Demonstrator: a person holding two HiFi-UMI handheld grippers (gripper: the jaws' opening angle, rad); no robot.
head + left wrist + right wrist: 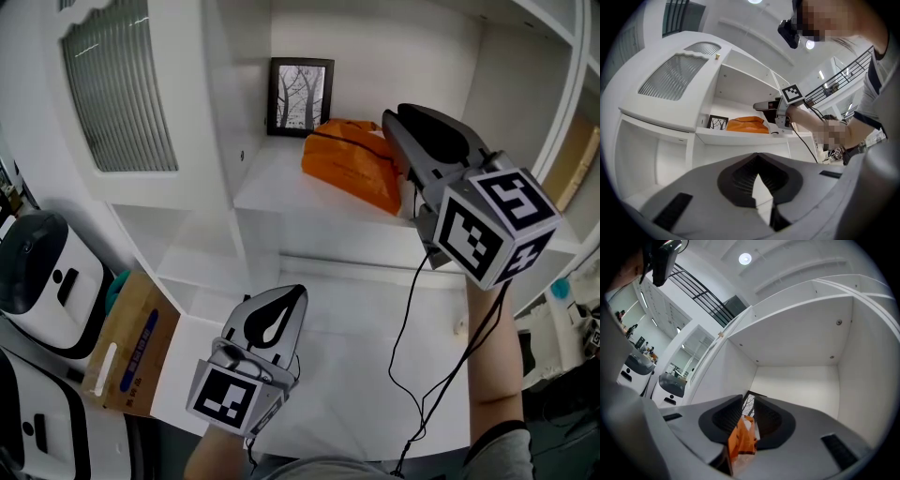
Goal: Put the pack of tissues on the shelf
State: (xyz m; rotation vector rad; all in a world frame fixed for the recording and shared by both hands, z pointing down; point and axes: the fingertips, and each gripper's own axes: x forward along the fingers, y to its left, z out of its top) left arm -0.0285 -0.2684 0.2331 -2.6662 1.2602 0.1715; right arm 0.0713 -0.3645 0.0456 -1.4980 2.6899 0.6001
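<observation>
The right arm reaches up from the near right, its claw [394, 120] pointing into the shelf [281, 202]. Its jaws are released, apart around the right end of the orange pack of tissues [352, 169], which lies on the shelf beside a framed picture [300, 96]. The left claw [298, 291] hovers low and near, clenched on nothing.

Orange pack of tissues [352, 171], white shelf [286, 214], black-framed tree picture [301, 97]
</observation>
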